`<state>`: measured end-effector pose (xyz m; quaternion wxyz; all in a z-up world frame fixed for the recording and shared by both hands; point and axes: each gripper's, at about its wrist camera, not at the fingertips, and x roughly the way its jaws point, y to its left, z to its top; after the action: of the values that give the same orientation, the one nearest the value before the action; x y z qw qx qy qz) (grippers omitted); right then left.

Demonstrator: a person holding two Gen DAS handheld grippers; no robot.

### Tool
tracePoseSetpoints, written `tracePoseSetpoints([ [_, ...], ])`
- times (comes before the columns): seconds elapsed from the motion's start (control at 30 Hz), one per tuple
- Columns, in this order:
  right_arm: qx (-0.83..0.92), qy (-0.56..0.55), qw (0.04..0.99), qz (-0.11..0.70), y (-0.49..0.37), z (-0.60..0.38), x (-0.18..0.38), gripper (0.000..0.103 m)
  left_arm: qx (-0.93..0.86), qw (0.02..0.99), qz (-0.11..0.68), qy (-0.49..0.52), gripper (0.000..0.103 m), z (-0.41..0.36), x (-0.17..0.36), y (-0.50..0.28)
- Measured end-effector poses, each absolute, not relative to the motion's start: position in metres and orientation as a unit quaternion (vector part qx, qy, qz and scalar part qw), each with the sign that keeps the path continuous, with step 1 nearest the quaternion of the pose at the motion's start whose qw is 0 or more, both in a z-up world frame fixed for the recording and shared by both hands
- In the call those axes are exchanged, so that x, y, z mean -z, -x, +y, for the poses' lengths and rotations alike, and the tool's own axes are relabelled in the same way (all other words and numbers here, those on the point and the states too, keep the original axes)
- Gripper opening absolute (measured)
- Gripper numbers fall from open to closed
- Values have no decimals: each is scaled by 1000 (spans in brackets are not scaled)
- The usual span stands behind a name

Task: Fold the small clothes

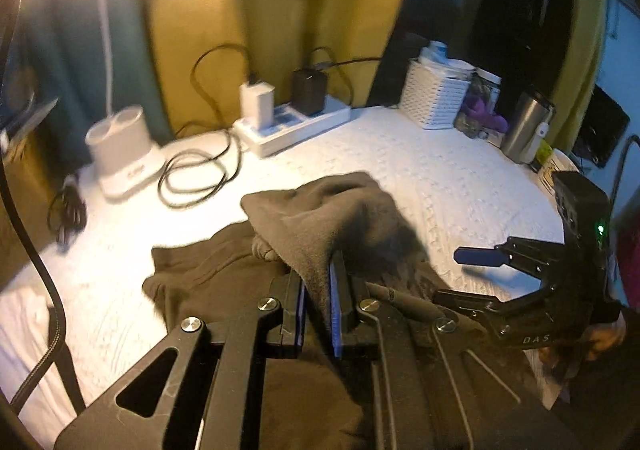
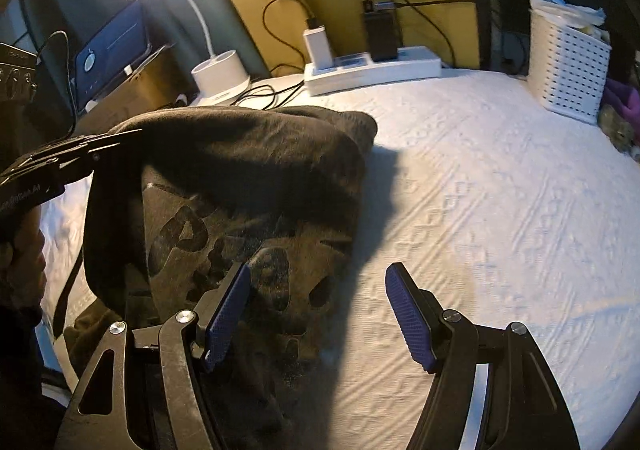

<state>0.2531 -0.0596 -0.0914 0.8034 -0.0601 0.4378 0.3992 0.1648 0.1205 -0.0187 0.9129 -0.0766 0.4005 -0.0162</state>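
Note:
A dark brown garment (image 1: pixel 208 282) with a faded print lies on the white textured cover (image 1: pixel 440 178). My left gripper (image 1: pixel 320 270) is shut on a fold of its fabric, which is lifted and drapes over the fingers. In the right wrist view that raised fold (image 2: pixel 248 154) hangs from the left gripper (image 2: pixel 120 138) at the left edge, over the printed part (image 2: pixel 240 250). My right gripper (image 2: pixel 320 290) stands open above the garment's right edge, nothing between its blue pads (image 2: pixel 408 314). The left wrist view also shows the right gripper (image 1: pixel 468 274), open at the right.
At the back stand a white power strip (image 1: pixel 292 122) with chargers and looped black cables (image 1: pixel 192 178), a white lamp base (image 1: pixel 124 154), a white perforated basket (image 2: pixel 568 62) and a steel tumbler (image 1: pixel 524 126). A tablet (image 2: pixel 112 50) leans at the far left.

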Motion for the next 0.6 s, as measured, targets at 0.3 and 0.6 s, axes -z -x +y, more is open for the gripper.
tracePoseSetpoints([
  [0.3, -380, 73, 806, 448, -246, -50, 106, 72, 0, 890, 434, 138, 31, 141, 46, -144],
  [0.6, -371, 81, 818, 433, -229, -60, 93, 72, 29, 889, 429, 159, 58, 133, 47, -96],
])
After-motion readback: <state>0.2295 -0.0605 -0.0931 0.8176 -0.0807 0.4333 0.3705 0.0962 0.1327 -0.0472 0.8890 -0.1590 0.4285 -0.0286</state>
